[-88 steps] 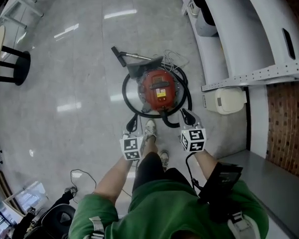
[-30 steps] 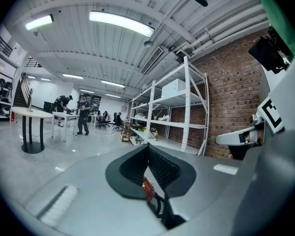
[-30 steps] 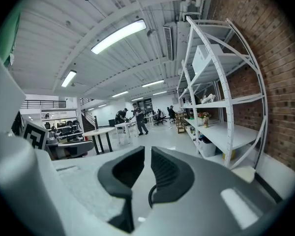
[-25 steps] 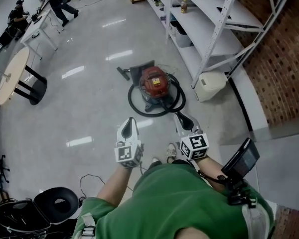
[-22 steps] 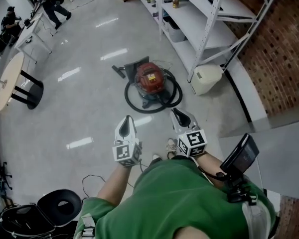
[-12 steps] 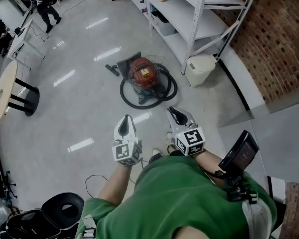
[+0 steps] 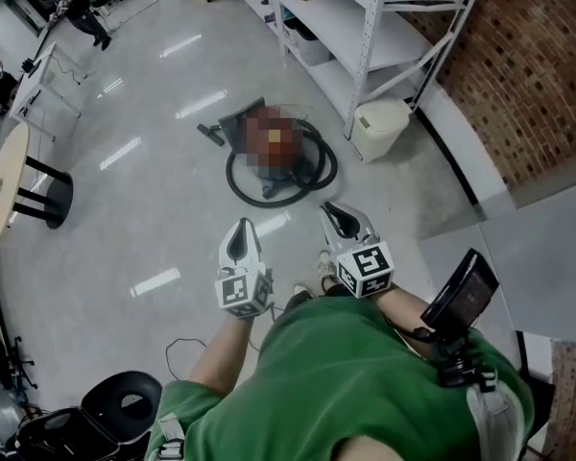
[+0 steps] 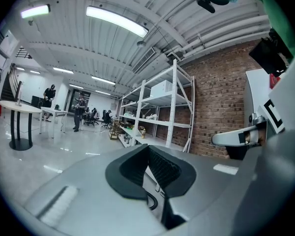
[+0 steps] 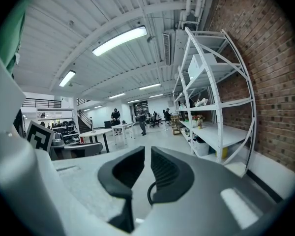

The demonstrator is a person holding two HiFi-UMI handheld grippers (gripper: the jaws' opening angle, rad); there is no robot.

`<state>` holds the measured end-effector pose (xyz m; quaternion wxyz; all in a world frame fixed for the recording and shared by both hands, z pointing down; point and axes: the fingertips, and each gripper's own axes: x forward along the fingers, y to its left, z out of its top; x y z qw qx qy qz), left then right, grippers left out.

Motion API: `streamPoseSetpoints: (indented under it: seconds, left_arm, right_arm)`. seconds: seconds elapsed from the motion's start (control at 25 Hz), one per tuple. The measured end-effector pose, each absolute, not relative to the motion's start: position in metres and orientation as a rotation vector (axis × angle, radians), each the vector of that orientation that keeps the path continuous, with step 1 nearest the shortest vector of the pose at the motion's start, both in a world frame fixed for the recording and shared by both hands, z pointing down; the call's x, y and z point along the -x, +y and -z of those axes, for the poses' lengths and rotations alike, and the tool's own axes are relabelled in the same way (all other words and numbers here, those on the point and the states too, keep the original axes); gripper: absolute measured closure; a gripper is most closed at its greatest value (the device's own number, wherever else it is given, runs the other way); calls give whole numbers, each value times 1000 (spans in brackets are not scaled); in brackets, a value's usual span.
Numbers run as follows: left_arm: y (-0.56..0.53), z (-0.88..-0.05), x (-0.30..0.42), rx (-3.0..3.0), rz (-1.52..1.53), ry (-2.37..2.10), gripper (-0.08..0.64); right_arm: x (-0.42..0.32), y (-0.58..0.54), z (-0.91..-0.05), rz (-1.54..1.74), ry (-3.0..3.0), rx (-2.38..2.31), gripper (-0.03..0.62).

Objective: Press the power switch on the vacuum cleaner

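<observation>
The red vacuum cleaner [image 7: 273, 148] stands on the grey floor ahead of me, ringed by its black hose [image 7: 238, 188]; a blurred patch covers its top, so the switch cannot be made out. Both grippers are held up in front of my chest, well short of the vacuum and touching nothing. My left gripper [image 7: 242, 229] has its jaws together and empty, as the left gripper view [image 8: 148, 150] shows. My right gripper [image 7: 335, 211] is also shut on nothing, with only a sliver of gap in the right gripper view [image 9: 147, 155].
A white shelf rack [image 7: 365, 27] runs along the brick wall [image 7: 547, 75] on the right, with a white bin [image 7: 379, 128] at its foot close to the vacuum. A round table [image 7: 5, 176] stands at left, a black chair [image 7: 125, 401] behind me. People are far off.
The grippers were right at the vacuum 3.5 s ago; since then I have risen and drawn back, so it lies farther ahead. Both grippers stay shut and empty.
</observation>
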<state>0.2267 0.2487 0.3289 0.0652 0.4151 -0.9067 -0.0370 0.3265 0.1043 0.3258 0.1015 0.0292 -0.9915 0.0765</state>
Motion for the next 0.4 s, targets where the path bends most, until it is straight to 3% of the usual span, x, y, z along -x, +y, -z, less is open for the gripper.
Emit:
streamPoseSetpoints:
  seconds: [0.4]
  left_arm:
    - [241, -338, -233, -1272, 103, -2720, 552]
  right_arm:
    - [-329, 100, -331, -214, -2931, -95, 552]
